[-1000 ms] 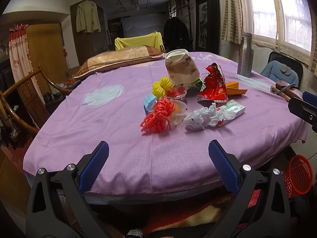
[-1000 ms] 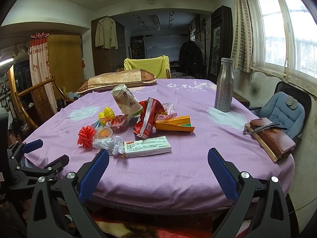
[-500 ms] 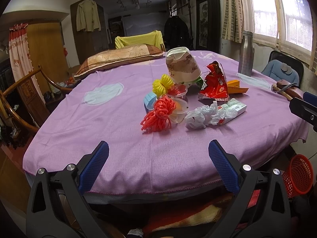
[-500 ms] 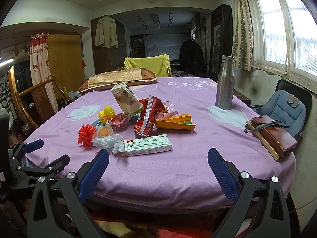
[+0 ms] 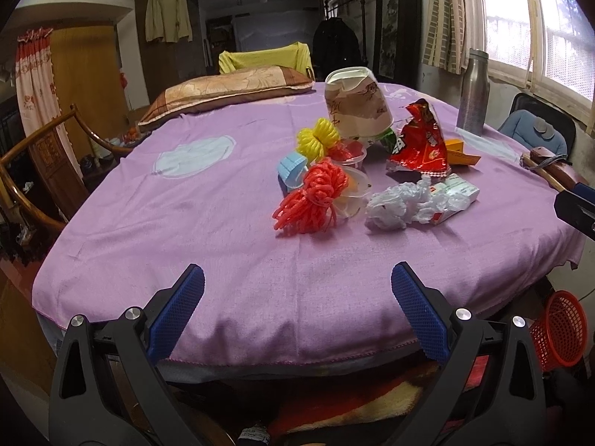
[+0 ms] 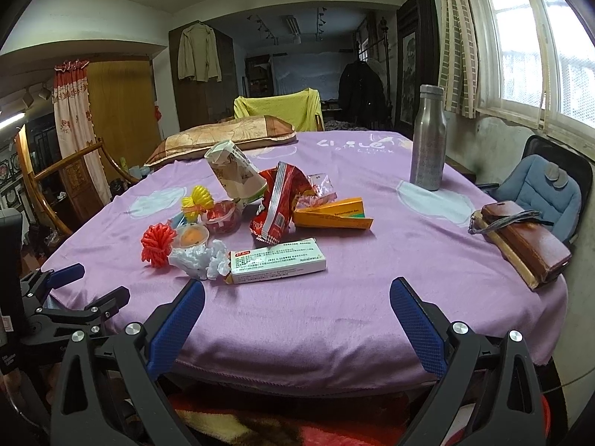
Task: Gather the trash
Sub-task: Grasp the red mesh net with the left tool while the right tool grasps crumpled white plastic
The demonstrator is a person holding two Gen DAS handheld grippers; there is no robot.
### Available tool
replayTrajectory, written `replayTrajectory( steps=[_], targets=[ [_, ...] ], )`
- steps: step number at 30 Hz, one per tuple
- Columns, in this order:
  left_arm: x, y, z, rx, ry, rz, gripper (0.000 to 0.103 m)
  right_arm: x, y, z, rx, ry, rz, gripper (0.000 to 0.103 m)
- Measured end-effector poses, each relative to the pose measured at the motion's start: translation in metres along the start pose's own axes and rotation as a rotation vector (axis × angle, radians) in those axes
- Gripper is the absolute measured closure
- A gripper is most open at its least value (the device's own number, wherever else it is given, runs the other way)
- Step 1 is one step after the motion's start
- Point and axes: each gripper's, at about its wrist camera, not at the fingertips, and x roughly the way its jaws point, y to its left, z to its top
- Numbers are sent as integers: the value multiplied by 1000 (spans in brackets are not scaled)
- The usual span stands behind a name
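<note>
Trash sits heaped near the middle of the worktop [image 5: 208, 230], on its purple cloth. Left wrist view: left gripper [image 5: 297, 308] at the near edge, blue-padded fingers [image 5: 178, 312] spread wide, nothing between them, well short of the heap. Nearest piece is a red plastic string bundle [image 5: 312, 197], touching a clear jelly cup [image 5: 355, 195]; just right of it a crumpled white plastic bag [image 5: 399, 206] lies against a white medicine box [image 5: 455, 193]. Behind: yellow string bundle [image 5: 316, 139], tilted paper cup [image 5: 357, 106], red snack wrapper [image 5: 422, 141]. Steel bottle [image 5: 474, 93] upright at the far right. Red mesh basket [image 5: 557, 330] on the floor beyond the worktop's right corner.

Right wrist view: right gripper [image 6: 297, 308] also at the near edge, fingers [image 6: 416, 319] wide apart and empty. Medicine box [image 6: 277, 265] lies closest ahead, bag [image 6: 200, 260] touching its left end. Orange carton [image 6: 333, 213] behind it, beside the wrapper [image 6: 279, 204]. Brown leather pouch [image 6: 526, 239] at the right edge, well apart from the heap. Left gripper [image 6: 74, 290] shows at the lower left, open
</note>
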Motion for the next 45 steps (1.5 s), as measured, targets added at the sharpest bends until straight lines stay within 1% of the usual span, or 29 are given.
replayTrajectory(
  steps=[3, 6, 9, 14, 15, 16, 17, 19, 20, 21, 22, 23, 25, 27, 29, 31, 34, 35, 37, 38, 39, 40, 41, 43, 44, 45],
  targets=[
    [9, 10, 6, -21, 20, -14, 6, 10, -3, 1, 6, 15, 12, 6],
    [21, 15, 17, -40, 48, -51, 6, 20, -5, 2, 7, 30, 16, 6],
    [38, 15, 31, -42, 73, -94, 6, 29, -10, 4, 16, 38, 14, 6],
    [70, 9, 49, -37, 120, -115, 6, 43, -21, 9, 45, 54, 33, 6],
    [76, 9, 53, -38, 127, -129, 6, 46, -21, 10, 48, 61, 41, 6],
    [79, 9, 56, -37, 130, -133, 9, 52, -21, 12, 50, 72, 56, 6],
    [80, 11, 57, -40, 125, -140, 19, 56, -20, 12, 50, 81, 67, 6],
    [80, 16, 58, -46, 124, -162, 31, 67, -13, 14, 39, 105, 100, 6],
    [78, 21, 58, -53, 124, -184, 41, 75, -9, 16, 29, 122, 120, 6],
    [77, 24, 57, -53, 122, -189, 46, 78, -5, 17, 22, 129, 125, 6],
    [76, 27, 57, -52, 122, -189, 55, 85, -1, 18, 10, 140, 130, 6],
    [73, 32, 55, -54, 118, -183, 58, 89, 3, 20, -2, 149, 136, 6],
    [69, 41, 54, -63, 108, -172, 60, 97, 11, 22, -21, 160, 138, 6],
    [65, 51, 53, -74, 96, -142, 60, 107, 16, 24, -38, 180, 123, 6],
    [62, 59, 53, -84, 87, -135, 60, 112, 16, 24, -26, 190, 122, 6],
    [59, 62, 52, -87, 81, -143, 60, 102, 13, 24, 17, 151, 183, 6],
    [58, 61, 51, -71, 65, -143, 60, 93, 24, 26, -8, 130, 283, 6],
    [58, 62, 51, -72, 64, -148, 60, 94, 33, 25, -37, 140, 305, 9],
    [60, 62, 49, -81, 68, -168, 60, 103, 50, 23, -83, 175, 335, 31],
    [62, 62, 49, -85, 71, -170, 60, 109, 58, 22, -92, 197, 360, 37],
    [64, 63, 47, -92, 77, -175, 60, 114, 64, 21, -97, 216, 386, 48],
    [66, 64, 46, -99, 84, -178, 60, 118, 69, 21, -103, 226, 399, 51],
    [68, 65, 46, -105, 91, -184, 60, 121, 73, 21, -114, 229, 394, 51],
    [74, 65, 45, -120, 111, -206, 60, 123, 82, 21, -143, 224, 347, 52],
    [76, 65, 44, -123, 117, -213, 60, 125, 86, 22, -161, 224, 329, 60],
    [78, 64, 45, -123, 120, -216, 60, 126, 88, 21, -167, 223, 328, 83]
  ],
)
